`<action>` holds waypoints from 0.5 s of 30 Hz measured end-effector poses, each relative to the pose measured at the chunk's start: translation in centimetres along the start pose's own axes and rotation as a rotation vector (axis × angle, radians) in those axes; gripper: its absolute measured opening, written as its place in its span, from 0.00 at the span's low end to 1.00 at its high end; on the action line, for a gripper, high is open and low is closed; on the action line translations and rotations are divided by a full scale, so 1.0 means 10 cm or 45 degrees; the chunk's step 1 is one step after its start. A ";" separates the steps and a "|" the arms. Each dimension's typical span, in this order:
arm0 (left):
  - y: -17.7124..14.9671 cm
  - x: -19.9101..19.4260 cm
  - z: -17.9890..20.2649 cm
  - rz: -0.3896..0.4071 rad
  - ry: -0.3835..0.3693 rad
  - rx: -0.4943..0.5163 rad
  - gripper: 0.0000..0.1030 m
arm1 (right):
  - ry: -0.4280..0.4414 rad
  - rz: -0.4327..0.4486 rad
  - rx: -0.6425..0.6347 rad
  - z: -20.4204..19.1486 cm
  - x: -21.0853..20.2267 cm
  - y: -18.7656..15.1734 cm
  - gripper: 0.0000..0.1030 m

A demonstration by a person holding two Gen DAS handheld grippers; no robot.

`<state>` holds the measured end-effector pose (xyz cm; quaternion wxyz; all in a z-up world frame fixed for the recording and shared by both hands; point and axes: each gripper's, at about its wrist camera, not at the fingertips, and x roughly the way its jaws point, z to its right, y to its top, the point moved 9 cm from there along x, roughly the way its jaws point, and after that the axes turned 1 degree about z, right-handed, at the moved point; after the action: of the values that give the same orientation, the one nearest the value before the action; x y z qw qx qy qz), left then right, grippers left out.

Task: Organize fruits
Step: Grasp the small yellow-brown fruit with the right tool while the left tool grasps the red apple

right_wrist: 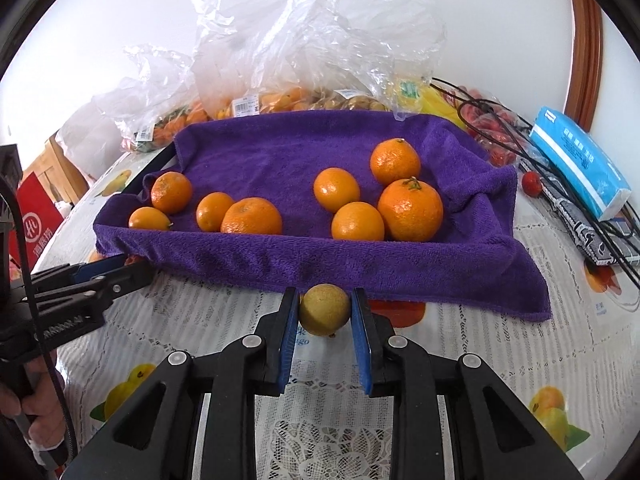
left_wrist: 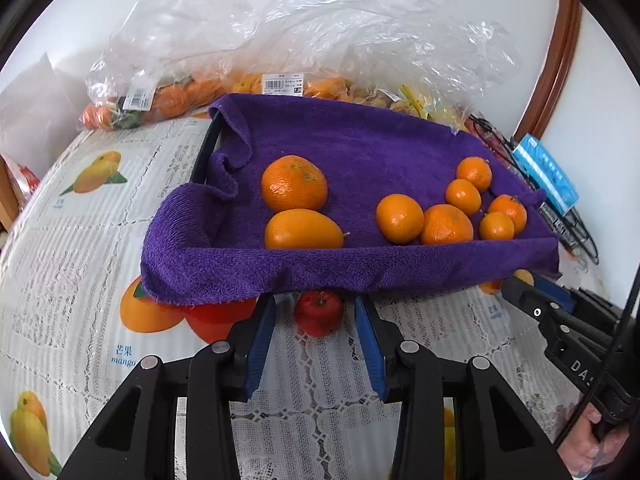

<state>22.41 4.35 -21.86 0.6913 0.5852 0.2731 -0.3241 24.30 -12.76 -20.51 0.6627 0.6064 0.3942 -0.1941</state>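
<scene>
A tray lined with a purple towel (left_wrist: 360, 268) (right_wrist: 256, 148) holds several oranges, such as a large one (left_wrist: 294, 182) and another (right_wrist: 410, 209). My left gripper (left_wrist: 316, 312) is open; a small red fruit (left_wrist: 319, 312) lies on the tablecloth between its fingertips, just below the towel's front edge. My right gripper (right_wrist: 325, 310) holds a small yellow-brown round fruit (right_wrist: 325, 309) between its blue pads, in front of the towel's edge. Each gripper shows at the side of the other's view.
Clear plastic bags of fruit (left_wrist: 256, 40) (right_wrist: 280, 60) are piled behind the tray. A blue tissue pack (right_wrist: 580, 160), black cables (right_wrist: 520, 140) and a small red fruit (right_wrist: 532, 184) lie at the right. The tablecloth (left_wrist: 80, 220) has printed fruit pictures.
</scene>
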 end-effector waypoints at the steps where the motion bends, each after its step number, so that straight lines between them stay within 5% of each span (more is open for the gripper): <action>1: 0.00 0.01 0.03 -0.004 0.008 0.025 0.37 | 0.000 -0.002 -0.005 -0.01 0.00 0.00 0.25; 15: 0.00 0.03 0.08 -0.011 0.063 0.065 0.32 | -0.004 -0.076 0.046 0.03 0.10 -0.08 0.25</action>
<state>22.59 3.52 -21.96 0.6679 0.6093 0.2843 -0.3191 24.45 -12.97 -21.79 0.6462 0.6059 0.4074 -0.2219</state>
